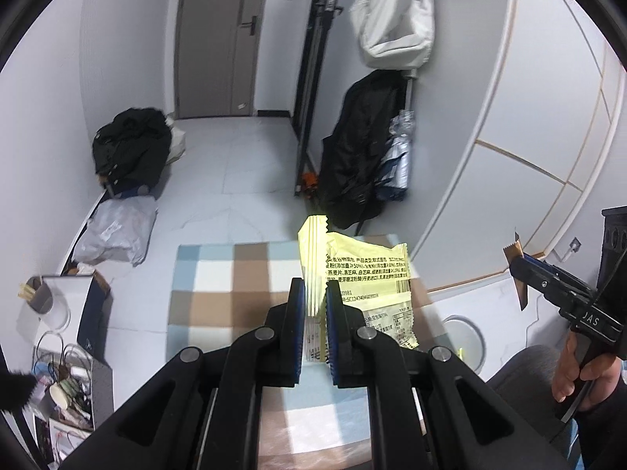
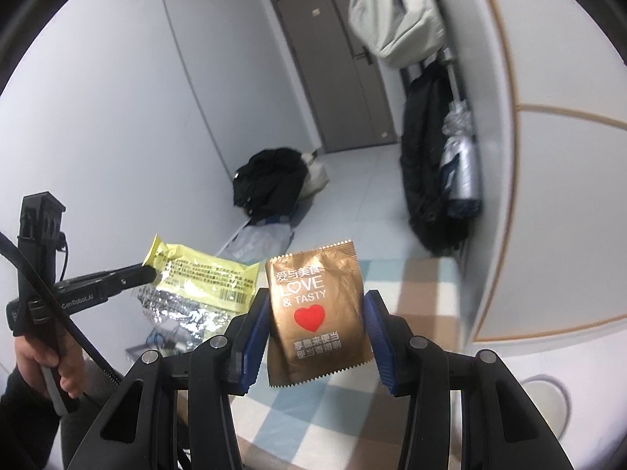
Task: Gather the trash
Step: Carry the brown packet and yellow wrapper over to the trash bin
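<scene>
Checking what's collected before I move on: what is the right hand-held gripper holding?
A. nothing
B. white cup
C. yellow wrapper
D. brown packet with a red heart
D: the right hand-held gripper holds the brown packet, red heart facing the camera.

Yellow wrapper [image 1: 364,274] print blurred; round floor object [image 2: 548,403] cut off.
</scene>
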`<control>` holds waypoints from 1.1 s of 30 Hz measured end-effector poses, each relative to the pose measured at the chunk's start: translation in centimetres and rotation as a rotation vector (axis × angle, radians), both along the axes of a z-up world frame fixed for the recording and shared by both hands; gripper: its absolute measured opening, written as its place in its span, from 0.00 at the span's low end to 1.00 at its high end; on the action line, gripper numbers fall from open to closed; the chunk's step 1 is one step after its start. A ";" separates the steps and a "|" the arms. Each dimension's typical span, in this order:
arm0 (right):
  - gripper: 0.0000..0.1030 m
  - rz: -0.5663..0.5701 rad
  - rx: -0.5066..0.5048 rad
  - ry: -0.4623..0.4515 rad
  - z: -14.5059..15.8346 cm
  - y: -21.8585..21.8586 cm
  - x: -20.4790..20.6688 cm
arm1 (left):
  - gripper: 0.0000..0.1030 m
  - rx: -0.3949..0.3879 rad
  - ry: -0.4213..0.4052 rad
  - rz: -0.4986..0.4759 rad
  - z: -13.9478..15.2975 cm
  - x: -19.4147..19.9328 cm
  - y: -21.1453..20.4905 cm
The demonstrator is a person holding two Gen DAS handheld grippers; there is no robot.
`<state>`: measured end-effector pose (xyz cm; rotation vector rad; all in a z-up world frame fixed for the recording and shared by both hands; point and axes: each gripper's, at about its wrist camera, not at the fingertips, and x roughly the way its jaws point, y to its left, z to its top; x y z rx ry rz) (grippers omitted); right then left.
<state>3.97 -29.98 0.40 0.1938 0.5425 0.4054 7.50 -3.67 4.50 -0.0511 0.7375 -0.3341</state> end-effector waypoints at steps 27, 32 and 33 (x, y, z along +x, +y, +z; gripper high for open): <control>0.45 -0.392 0.090 0.093 -4.4 -25.5 -3.0 | 0.06 0.075 0.110 -0.349 -1.9 3.8 -24.2; 0.45 -0.444 0.130 0.168 -8.4 -28.5 -2.7 | 0.06 0.135 0.176 -0.413 -5.5 4.5 -29.2; 0.45 -0.456 0.144 0.190 -9.5 -29.1 -2.6 | 0.06 0.144 0.190 -0.424 -6.0 4.7 -30.1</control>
